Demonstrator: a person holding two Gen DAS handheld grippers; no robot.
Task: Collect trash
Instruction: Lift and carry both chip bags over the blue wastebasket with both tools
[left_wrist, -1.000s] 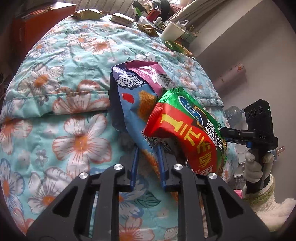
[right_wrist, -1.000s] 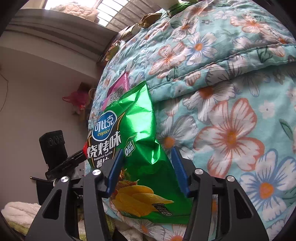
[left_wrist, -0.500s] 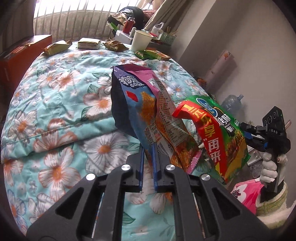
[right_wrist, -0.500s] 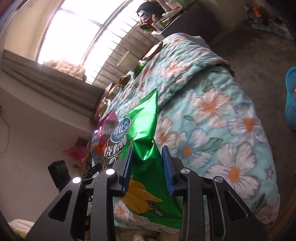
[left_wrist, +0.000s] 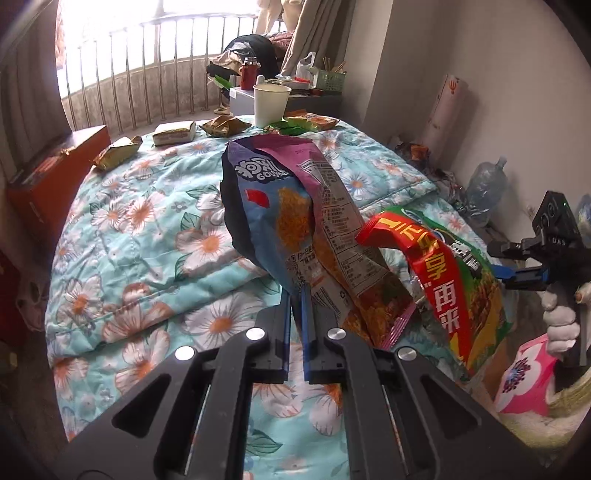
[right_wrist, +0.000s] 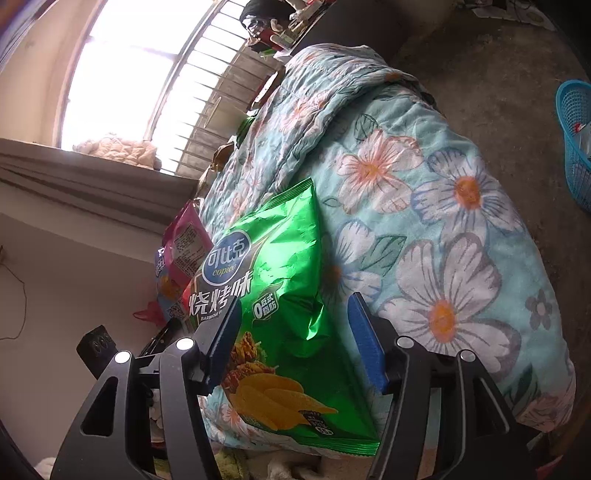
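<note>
Floral quilt (left_wrist: 140, 236) covers bed, railed window upper frame; left hand-held gripper (left_wrist: 295, 306) pinching blue-purple snack bag (left_wrist: 284, 206); right hand-held gripper (right_wrist: 295, 332) just opening, spread around green "copico" chip bag (right_wrist: 284, 266).

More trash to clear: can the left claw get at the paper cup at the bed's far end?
Probably not yet: the left claw is shut on the blue-purple snack bag, and the paper cup stands far across the quilt.

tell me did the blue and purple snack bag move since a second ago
Yes: the blue and purple snack bag, clamped in the left gripper, lifted off the floral quilt.
</note>
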